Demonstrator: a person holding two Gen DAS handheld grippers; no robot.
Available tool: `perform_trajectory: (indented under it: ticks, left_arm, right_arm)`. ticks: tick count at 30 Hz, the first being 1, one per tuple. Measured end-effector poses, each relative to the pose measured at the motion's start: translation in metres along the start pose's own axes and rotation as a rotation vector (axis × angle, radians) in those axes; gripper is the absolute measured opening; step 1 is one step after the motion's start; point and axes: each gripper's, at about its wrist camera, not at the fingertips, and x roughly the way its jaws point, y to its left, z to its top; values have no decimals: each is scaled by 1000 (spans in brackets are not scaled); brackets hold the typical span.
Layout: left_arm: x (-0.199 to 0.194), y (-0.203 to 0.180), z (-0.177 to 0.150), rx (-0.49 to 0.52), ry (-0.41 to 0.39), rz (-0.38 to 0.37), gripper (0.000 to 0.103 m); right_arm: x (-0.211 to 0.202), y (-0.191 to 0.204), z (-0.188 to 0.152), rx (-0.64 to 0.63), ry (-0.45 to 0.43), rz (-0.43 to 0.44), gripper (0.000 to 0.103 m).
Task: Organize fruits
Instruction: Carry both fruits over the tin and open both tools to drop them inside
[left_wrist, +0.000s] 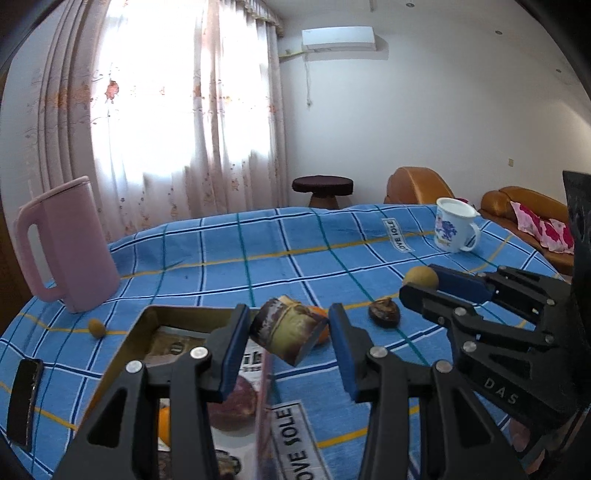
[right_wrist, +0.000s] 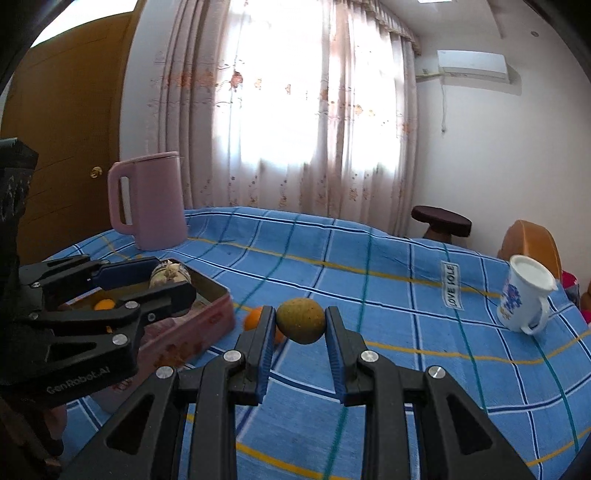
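My left gripper (left_wrist: 290, 334) is shut on a short purple-brown sugarcane piece (left_wrist: 286, 330) and holds it over the right edge of the pink tin box (left_wrist: 147, 321). The box holds an orange fruit (left_wrist: 164, 424) and a dark round fruit (left_wrist: 236, 406). My right gripper (right_wrist: 300, 321) is shut on a round green-brown fruit (right_wrist: 301, 320), lifted above the cloth; it also shows in the left wrist view (left_wrist: 421, 278). An orange (right_wrist: 255, 318) lies beside the box. A dark brown fruit (left_wrist: 384, 312) and a small yellow fruit (left_wrist: 96, 328) lie on the cloth.
A pink kettle (left_wrist: 70, 243) stands at the table's far left. A white printed mug (left_wrist: 454, 229) stands at the far right. A black phone (left_wrist: 24, 398) lies by the left edge. The table has a blue checked cloth (left_wrist: 258, 251).
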Motion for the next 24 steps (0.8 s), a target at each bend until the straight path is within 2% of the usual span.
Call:
perform_trajectory:
  ticks: [24]
  left_arm:
    - [-6,69,-12,-91,16,82,45]
  right_arm:
    - [28,68,21,-98,8,110,28]
